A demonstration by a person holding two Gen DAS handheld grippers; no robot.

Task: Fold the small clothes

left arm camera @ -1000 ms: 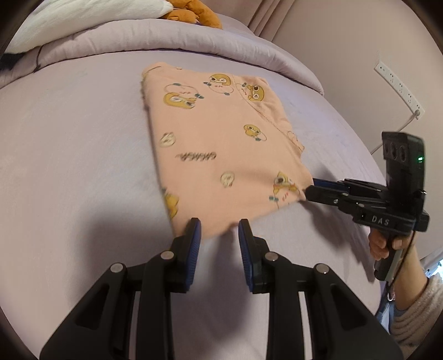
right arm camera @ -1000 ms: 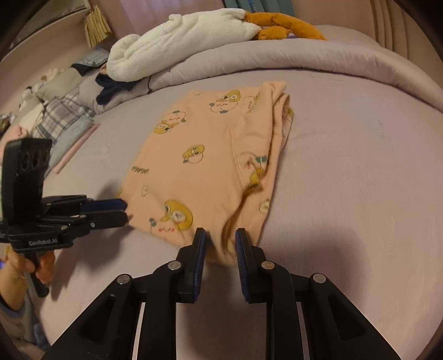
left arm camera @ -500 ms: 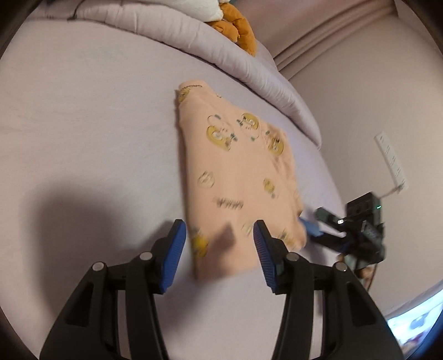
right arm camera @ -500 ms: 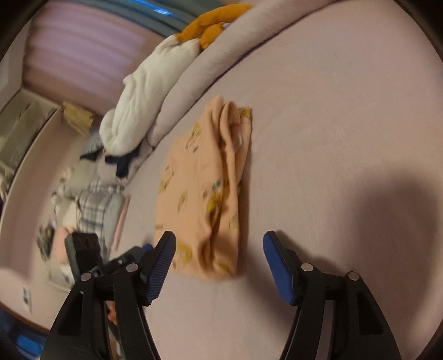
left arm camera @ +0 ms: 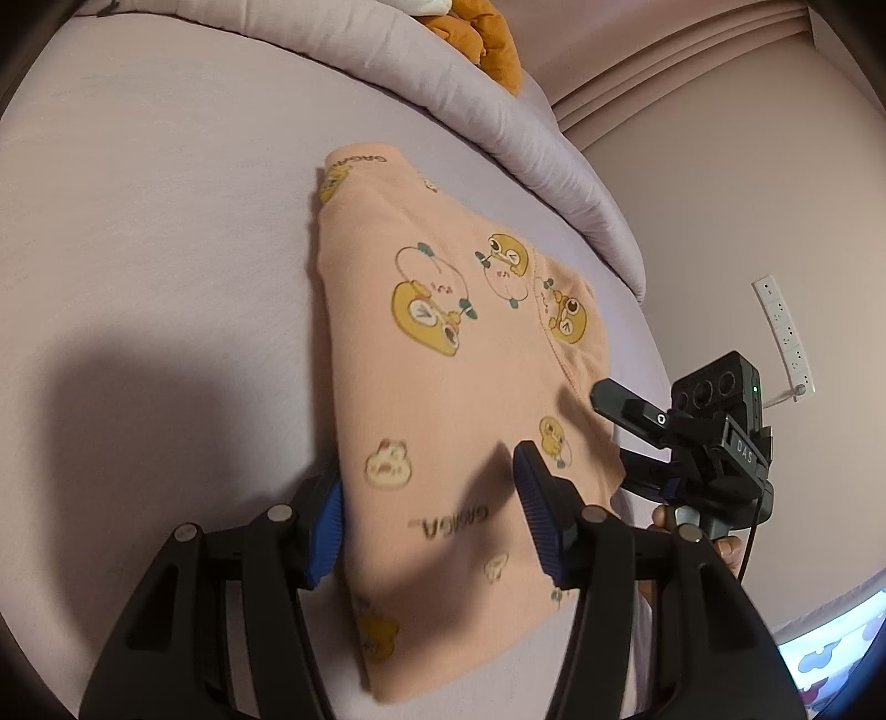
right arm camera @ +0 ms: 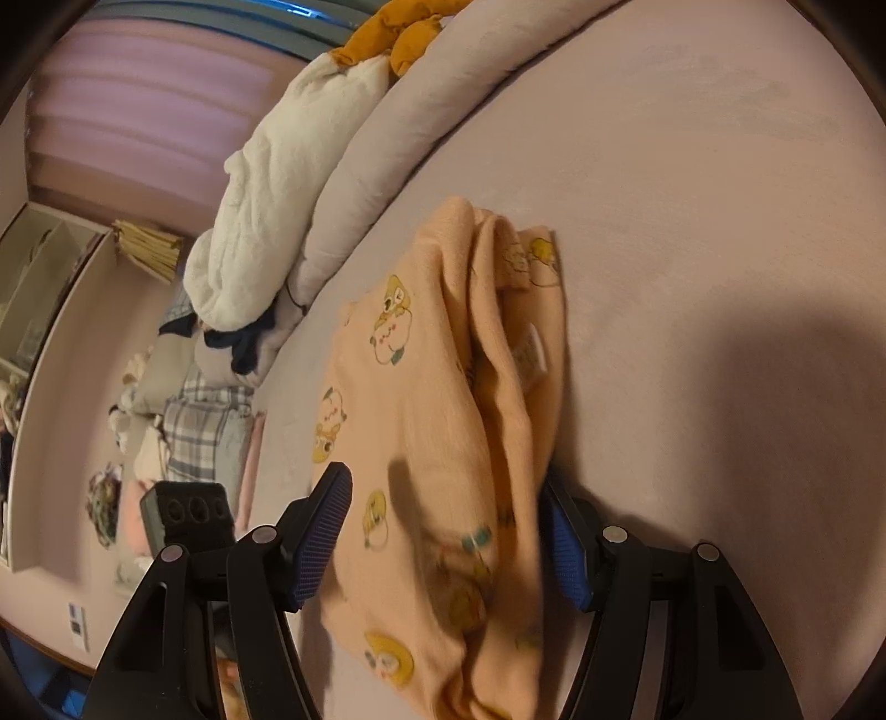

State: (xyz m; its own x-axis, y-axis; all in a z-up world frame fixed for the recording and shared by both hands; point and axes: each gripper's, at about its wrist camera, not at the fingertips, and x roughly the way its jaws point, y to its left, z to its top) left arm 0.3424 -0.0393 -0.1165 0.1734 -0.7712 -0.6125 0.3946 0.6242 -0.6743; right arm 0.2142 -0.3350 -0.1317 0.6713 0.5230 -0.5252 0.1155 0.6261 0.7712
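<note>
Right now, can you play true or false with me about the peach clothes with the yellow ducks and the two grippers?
1. The folded peach garment with yellow cartoon prints lies on a lilac bedsheet. True.
2. The left gripper is shut tight. False: it is open, with one blue pad on either side of the garment's near end.
3. The right gripper is open around the garment. True.
4. A green plush toy sits by the duvet. False: the plush toy is orange.
5. A white power strip hangs on the wall. True.
</note>
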